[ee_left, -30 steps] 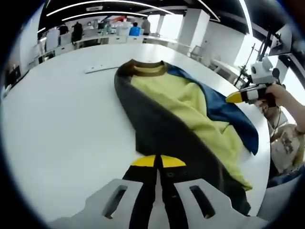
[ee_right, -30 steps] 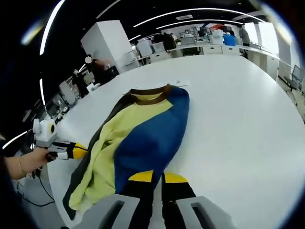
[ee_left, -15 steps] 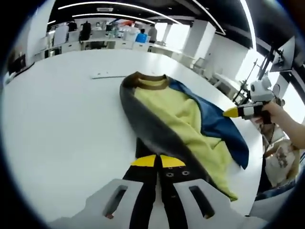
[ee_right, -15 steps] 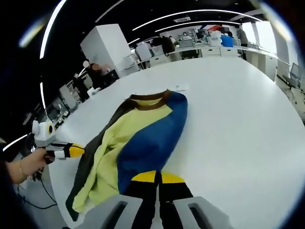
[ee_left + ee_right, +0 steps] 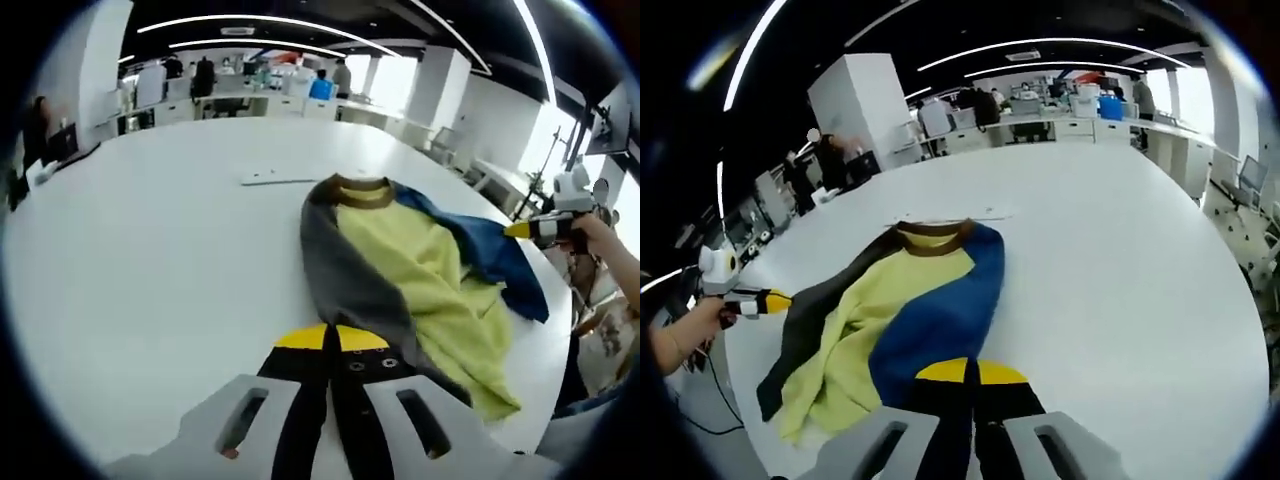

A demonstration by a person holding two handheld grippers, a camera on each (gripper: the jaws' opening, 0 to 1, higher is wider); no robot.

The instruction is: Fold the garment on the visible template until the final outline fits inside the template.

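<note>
On the white table (image 5: 150,260) a sweater (image 5: 410,260) is lying crumpled — yellow in the middle, grey along one side, blue along the other, its brown collar pointing away toward the far desks. Low in the left gripper view, the left gripper (image 5: 330,338) is sitting with its yellow-tipped jaws pressed together beside the grey edge, and the right gripper (image 5: 965,372) is doing the same at the blue edge (image 5: 930,325) — whether either is pinching cloth, I cannot tell.
</note>
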